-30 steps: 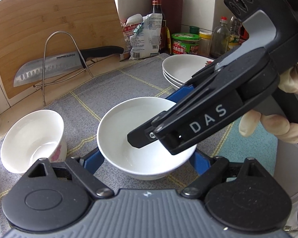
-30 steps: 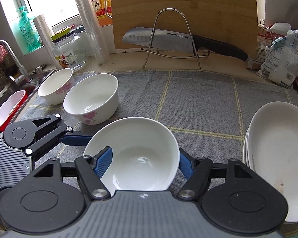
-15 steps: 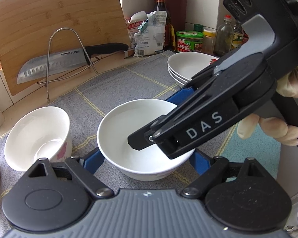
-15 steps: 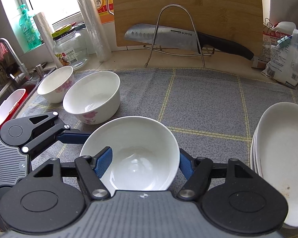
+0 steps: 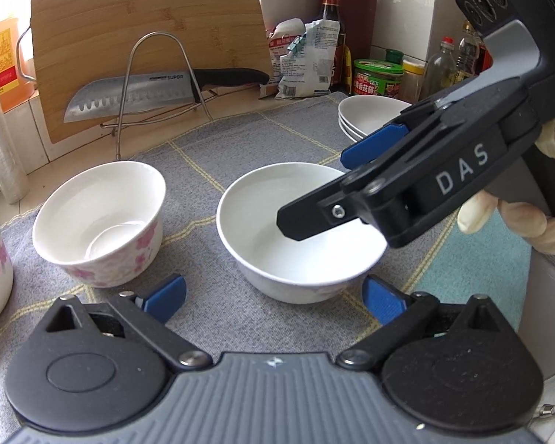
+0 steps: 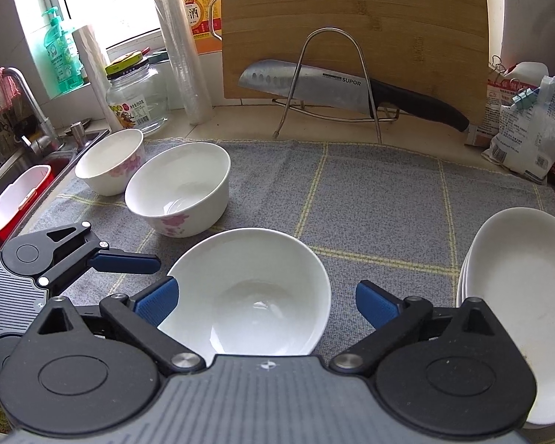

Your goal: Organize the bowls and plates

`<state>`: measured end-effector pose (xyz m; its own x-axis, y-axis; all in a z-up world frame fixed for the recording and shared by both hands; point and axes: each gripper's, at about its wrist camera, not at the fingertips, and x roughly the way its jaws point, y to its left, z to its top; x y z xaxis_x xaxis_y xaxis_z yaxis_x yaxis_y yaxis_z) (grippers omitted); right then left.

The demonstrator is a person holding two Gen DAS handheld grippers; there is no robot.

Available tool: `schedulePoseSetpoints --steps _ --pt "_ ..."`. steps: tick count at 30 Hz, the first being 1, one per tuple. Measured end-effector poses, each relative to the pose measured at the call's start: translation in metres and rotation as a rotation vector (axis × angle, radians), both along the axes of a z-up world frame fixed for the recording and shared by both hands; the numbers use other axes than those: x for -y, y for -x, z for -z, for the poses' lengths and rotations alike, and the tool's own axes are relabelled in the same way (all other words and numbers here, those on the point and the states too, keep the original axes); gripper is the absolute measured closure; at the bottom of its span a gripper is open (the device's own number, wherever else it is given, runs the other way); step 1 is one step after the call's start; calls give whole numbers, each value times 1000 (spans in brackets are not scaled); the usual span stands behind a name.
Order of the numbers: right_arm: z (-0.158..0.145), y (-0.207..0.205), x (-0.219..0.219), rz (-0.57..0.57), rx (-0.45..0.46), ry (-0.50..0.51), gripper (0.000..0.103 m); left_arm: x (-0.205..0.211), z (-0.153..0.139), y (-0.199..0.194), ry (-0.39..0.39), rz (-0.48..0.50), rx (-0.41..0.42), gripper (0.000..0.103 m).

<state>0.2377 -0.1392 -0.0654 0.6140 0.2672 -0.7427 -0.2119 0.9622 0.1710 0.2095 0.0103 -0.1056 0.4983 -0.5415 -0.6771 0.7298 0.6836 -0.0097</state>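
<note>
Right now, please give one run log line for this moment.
left tongs: opening, clear of plain bowl | right tongs: opening, bowl between | bowl: on grey mat

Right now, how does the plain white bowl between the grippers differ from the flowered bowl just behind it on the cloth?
The plain white bowl has no pattern; the flowered bowl carries pink blossoms on its outer wall. The plain white bowl flares wide and shallow; the flowered bowl looks deeper, with steeper sides. The plain white bowl sits between the spread pads of the right gripper; the flowered bowl stands clear of both grippers. Both are white inside, upright, empty, and rest on the grey checked cloth.
</note>
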Motion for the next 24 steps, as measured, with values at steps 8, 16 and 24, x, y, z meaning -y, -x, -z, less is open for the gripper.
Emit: schedulePoseSetpoints --steps 8,16,24 --pt "-8 3 -10 -80 71 48 0 -16 -7 12 -22 -101 -15 2" --pt "-14 -5 -17 -143 114 43 0 -44 -18 12 -61 -243 -47 2" --pt "-18 -3 -36 -100 129 113 0 -74 -26 -12 -4 -240 -44 2"
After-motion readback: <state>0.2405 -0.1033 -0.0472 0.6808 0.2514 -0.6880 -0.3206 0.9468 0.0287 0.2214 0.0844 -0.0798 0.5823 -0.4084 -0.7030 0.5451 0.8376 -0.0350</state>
